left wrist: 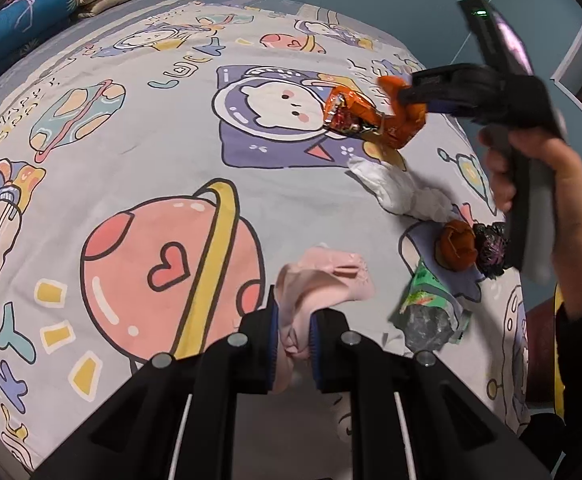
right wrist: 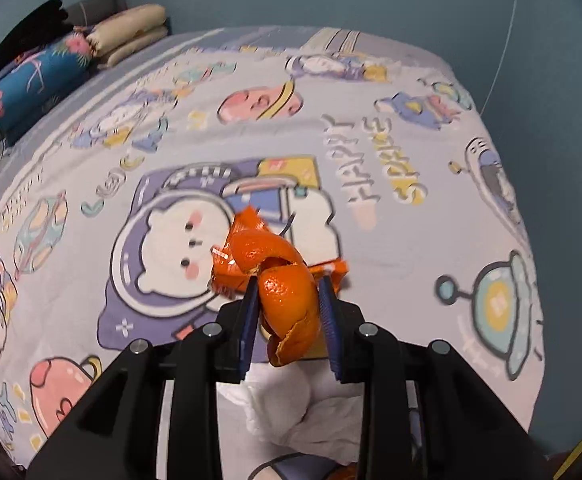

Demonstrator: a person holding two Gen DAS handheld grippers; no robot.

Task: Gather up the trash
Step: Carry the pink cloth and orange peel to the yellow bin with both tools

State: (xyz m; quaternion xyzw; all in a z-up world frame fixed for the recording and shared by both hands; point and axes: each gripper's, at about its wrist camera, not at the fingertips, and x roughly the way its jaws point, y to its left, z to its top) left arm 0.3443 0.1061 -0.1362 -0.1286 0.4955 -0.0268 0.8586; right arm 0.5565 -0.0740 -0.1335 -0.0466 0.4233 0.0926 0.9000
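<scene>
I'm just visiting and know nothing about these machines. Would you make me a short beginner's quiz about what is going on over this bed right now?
1. True or false: the right claw is shut on a piece of orange peel.
2. What is the left claw pinching?
A. a green wrapper
B. a pink tissue
C. a blue pillow
3. Fill in the missing word: the crumpled white tissue lies on the ____, below the right claw.

Key
1. True.
2. B: the pink tissue sits between its pads, while the green wrapper lies on the bedsheet.
3. bedsheet.
</scene>
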